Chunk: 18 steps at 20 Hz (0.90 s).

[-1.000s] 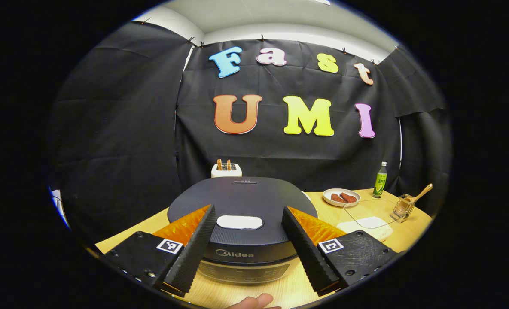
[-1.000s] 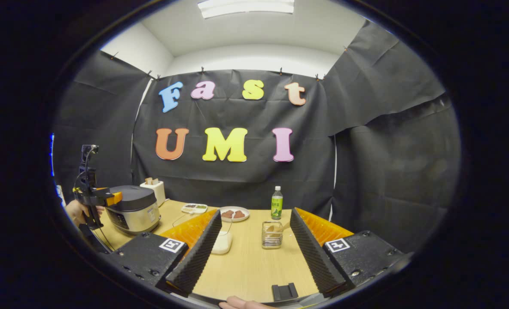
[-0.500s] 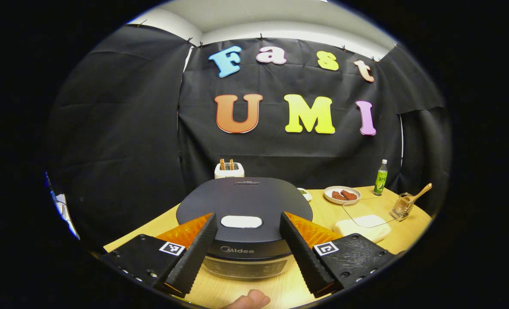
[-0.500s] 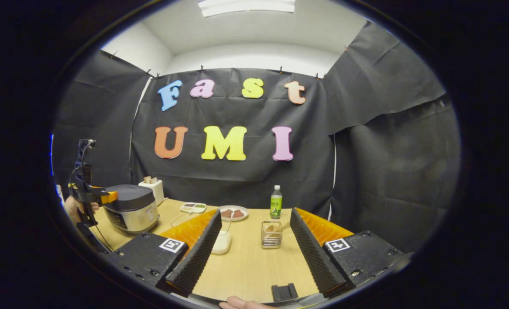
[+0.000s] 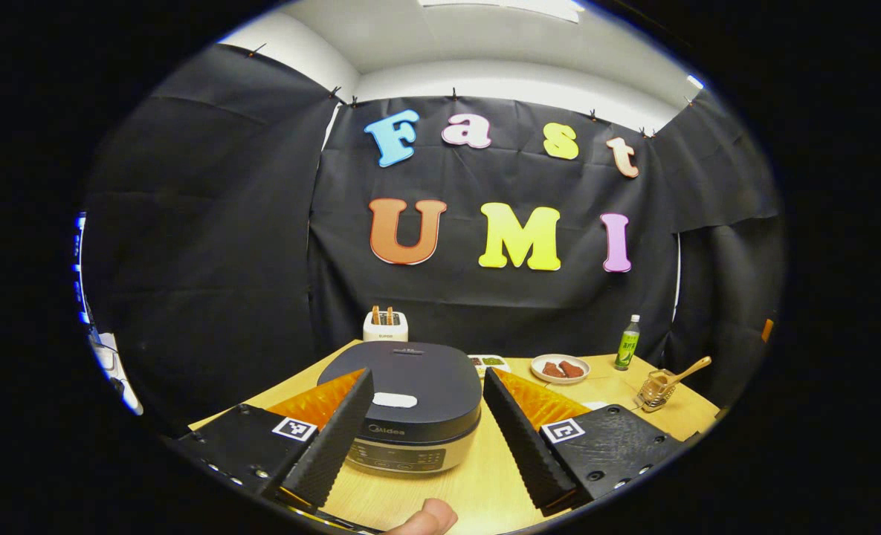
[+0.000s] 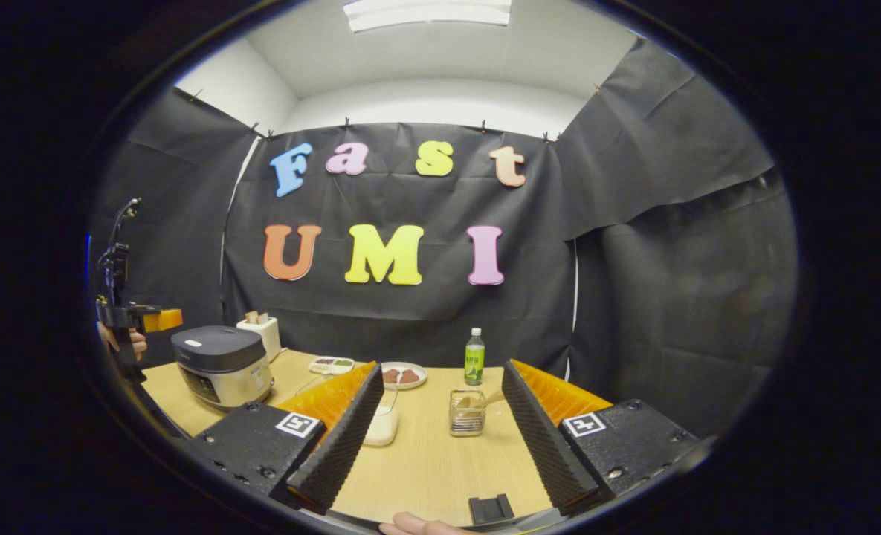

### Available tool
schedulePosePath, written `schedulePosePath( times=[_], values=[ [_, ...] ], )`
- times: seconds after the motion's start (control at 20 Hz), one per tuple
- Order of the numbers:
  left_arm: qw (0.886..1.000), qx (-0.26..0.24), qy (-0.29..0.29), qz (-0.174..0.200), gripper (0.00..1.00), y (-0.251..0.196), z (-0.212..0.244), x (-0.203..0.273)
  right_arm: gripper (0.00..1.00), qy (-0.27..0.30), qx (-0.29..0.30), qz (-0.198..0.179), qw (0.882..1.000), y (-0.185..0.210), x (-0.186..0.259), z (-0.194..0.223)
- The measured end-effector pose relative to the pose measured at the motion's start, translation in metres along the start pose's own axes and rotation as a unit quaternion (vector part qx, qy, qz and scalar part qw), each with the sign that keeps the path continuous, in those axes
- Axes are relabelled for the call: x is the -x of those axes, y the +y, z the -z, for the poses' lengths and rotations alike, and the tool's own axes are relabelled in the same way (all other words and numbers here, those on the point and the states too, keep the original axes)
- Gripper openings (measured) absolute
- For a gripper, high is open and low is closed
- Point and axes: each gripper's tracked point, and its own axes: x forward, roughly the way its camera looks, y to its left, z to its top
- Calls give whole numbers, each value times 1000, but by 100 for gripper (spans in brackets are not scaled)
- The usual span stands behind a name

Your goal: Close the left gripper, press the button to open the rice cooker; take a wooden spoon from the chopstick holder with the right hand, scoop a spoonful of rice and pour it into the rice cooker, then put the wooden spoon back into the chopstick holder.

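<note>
Rice cooker first: the dark-lidded, silver-bodied rice cooker (image 5: 403,409) stands shut near the wooden bench's (image 5: 477,487) left end, its white oval lid button (image 5: 395,400) unpressed. Your left gripper (image 5: 429,475) hangs in front of it with fingers spread wide, touching nothing; in the right gripper view that left gripper (image 6: 139,321) is held above and left of the cooker (image 6: 223,365). Behind the cooker sits a white toaster (image 5: 385,325) at the back edge. Further right, a white plate of brown pieces (image 6: 403,376) and a green bottle (image 6: 474,357) stand along the back. The clear wire-frame chopstick holder (image 6: 467,413) with the wooden spoon (image 6: 477,401) stands mid-bench, framed between the spread fingers of your right gripper (image 6: 444,479), which holds nothing.
</note>
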Motion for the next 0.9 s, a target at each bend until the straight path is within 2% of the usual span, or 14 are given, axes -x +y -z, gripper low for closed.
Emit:
schedulePosePath(
  times=[0.2, 0.5, 0.9],
  values=[
    [999, -25, -36, 13, 94, -25, -19, 31, 100, -3, -5, 12, 1000, -6, 1, -10],
    [999, -32, -19, 40, 94, -69, -2, 65, 100, 11, -12, 19, 1000, -11, 1, -3],
    [999, -18, -27, 36, 93, -76, -1, 90, 100, 37, -2, 12, 999, -5, 1, 17]
  ],
)
